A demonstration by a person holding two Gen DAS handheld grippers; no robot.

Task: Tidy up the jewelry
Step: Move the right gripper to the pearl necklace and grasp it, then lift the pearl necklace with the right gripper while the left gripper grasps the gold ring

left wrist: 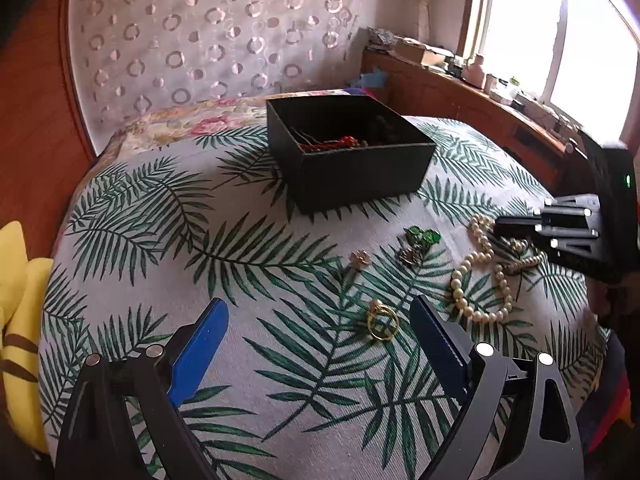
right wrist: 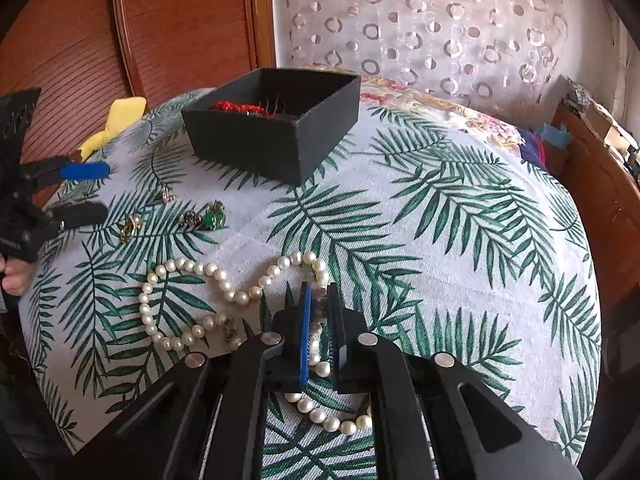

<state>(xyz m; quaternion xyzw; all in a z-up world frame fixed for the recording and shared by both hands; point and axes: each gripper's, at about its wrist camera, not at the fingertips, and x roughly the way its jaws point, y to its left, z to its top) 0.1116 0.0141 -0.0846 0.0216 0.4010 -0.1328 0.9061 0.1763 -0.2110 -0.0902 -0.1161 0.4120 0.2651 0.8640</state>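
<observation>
Two grippers over a palm-leaf bedspread (left wrist: 248, 240). At far left, beside the bedspread's left edge, a yellow cushion (left wrist: 16, 320). Left gripper (left wrist: 320, 320) near the front edge, blue-padded jaws spread wide, nothing between them. Just inside its right finger, flat on the cloth, a gold ring (left wrist: 383, 323) with a small pearl. Beyond, toward the middle, a small pinkish brooch (left wrist: 361, 258), then a dark metal trinket (left wrist: 410, 255) touching a green-stone piece (left wrist: 422, 236). Farther back, around the centre, an open black box (left wrist: 348, 152) holding red beads (left wrist: 332, 143) and thin dark pins. Right of the green piece, near the right edge, a pearl necklace (right wrist: 192, 276) in loose loops on the cloth. Right gripper (right wrist: 316, 296) down on that strand, jaws nearly together and clamped over a few pearls at the loop's right end, remaining pearls trailing under and behind the fingers. At far right, past the bedspread, a wooden ledge (left wrist: 460, 92) under a bright window.
</observation>
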